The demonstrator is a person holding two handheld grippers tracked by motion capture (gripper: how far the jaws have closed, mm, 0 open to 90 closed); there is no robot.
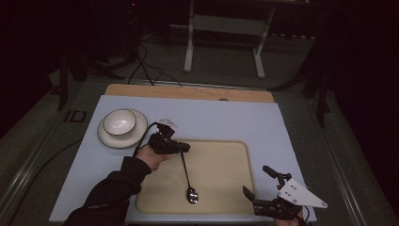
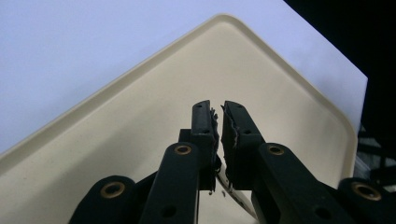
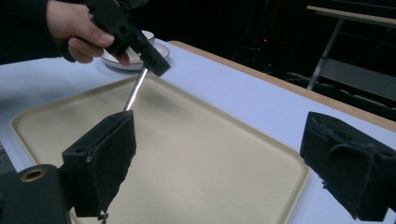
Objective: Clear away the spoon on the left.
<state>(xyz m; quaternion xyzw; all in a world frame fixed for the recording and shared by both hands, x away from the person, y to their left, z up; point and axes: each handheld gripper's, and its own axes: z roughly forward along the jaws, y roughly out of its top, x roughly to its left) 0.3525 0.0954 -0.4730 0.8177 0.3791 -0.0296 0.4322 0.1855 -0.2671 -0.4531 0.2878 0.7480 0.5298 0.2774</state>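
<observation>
A metal spoon point(image 1: 187, 180) hangs over the beige tray point(image 1: 221, 165), bowl end low near the tray's front, handle up. My left gripper point(image 1: 183, 147) is shut on the spoon's handle; in the left gripper view the pads point(image 2: 205, 128) pinch the handle point(image 2: 229, 186) just below them. The right gripper view shows the spoon handle point(image 3: 135, 91) slanting down from that gripper point(image 3: 156, 67). My right gripper point(image 1: 258, 181) stands open at the table's front right corner, its fingers point(image 3: 109, 154) wide apart and nothing between them.
A white bowl point(image 1: 120, 121) sits on a white plate point(image 1: 106, 136) at the back left of the pale blue table top point(image 1: 226, 117). A wooden strip point(image 1: 188, 92) runs along the far edge. Beyond it stands a metal frame point(image 1: 226, 28) on a dark floor.
</observation>
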